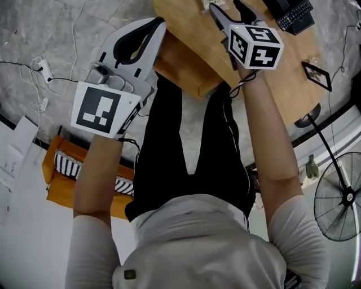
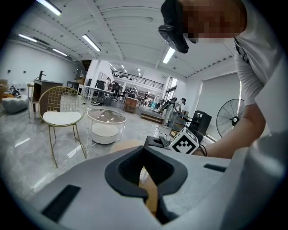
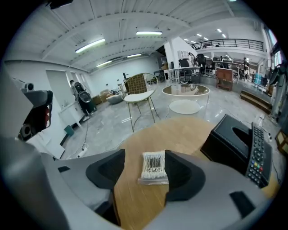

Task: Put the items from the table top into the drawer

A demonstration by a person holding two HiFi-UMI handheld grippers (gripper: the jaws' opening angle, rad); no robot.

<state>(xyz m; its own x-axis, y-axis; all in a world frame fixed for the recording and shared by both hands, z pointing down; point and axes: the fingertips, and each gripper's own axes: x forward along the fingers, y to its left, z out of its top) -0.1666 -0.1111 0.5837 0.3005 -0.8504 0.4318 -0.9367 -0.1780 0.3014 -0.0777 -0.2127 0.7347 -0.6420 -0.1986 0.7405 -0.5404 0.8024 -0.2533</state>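
A clear packet of cotton swabs [image 3: 154, 167] lies flat on the round wooden table [image 3: 180, 132]. My right gripper [image 3: 145, 174] hangs over it, open, with a jaw on either side of the packet and neither pad pressing on it. From the head view the right gripper [image 1: 228, 8] points at the table's far part. My left gripper [image 1: 159, 23] is lower, beside the table's edge, its fingertips together and nothing in them. Wood shows through the left gripper [image 2: 150, 197]. A wooden block [image 1: 186, 68] under the tabletop looks like the drawer; its front is hidden.
A black tissue box [image 3: 227, 143] and a remote control [image 3: 257, 155] sit on the table to the packet's right. A small picture frame [image 1: 316, 73] stands near the table's rim. On the floor are an orange crate [image 1: 62, 169], a power strip [image 1: 44, 69] and a fan [image 1: 338, 197].
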